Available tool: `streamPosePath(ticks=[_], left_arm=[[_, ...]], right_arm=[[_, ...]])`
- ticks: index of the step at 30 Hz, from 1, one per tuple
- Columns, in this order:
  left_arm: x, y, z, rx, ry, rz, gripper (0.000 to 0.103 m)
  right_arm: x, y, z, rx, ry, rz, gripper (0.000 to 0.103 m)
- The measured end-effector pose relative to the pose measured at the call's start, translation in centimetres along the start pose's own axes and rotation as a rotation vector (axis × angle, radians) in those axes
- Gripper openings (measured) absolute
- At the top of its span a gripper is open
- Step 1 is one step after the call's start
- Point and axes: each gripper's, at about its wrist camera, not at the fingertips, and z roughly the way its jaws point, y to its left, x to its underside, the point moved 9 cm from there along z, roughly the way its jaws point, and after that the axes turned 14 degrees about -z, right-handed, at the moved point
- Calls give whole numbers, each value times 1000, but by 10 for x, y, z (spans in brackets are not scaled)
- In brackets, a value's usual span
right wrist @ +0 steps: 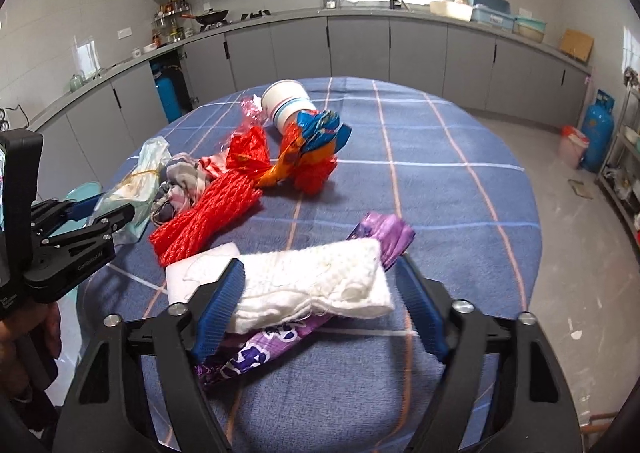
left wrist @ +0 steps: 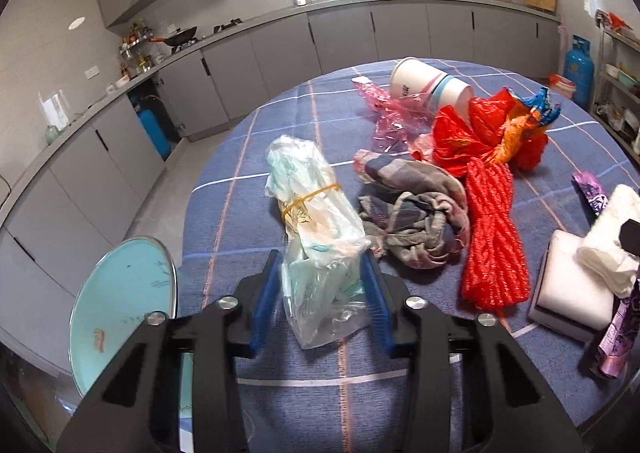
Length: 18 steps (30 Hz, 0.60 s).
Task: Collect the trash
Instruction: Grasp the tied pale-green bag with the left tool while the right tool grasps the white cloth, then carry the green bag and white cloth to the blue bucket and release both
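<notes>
Trash lies on a round table with a blue checked cloth [left wrist: 248,157]. My left gripper [left wrist: 322,265] is open, its blue pads on either side of a clear plastic bag bundle [left wrist: 310,205] tied with a rubber band. My right gripper [right wrist: 320,273] is open around a folded white cloth [right wrist: 320,285] that lies on a purple wrapper [right wrist: 260,353]. Between them lie a red mesh bag [left wrist: 494,237], a crumpled grey rag [left wrist: 416,213], a red and orange plastic bag [left wrist: 492,133], pink film [left wrist: 384,113] and a tipped white cup [left wrist: 432,85]. The left gripper also shows in the right wrist view [right wrist: 104,213].
A white foam block [left wrist: 568,289] sits under the white cloth. A light blue stool [left wrist: 120,301] stands at the table's left edge. Grey kitchen cabinets [left wrist: 360,33] run around the room. A blue gas cylinder [right wrist: 598,133] and a metal shelf [right wrist: 628,157] stand at the right.
</notes>
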Motion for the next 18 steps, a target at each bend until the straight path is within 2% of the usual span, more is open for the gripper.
streamPosePath(ticks=[2, 8, 11, 18], left_arm=[[2, -3, 0, 20, 11, -3, 25], [2, 2, -4, 9, 2, -2, 18], [-2, 4, -11, -3, -21, 3, 17], [-11, 12, -38, -34, -80, 10, 17]], right_arm=[[2, 2, 2, -21, 14, 6, 55], [5, 6, 5, -47, 33, -7, 26], [4, 7, 3, -42, 22, -17, 17], [-4, 6, -6, -39, -14, -14, 14]])
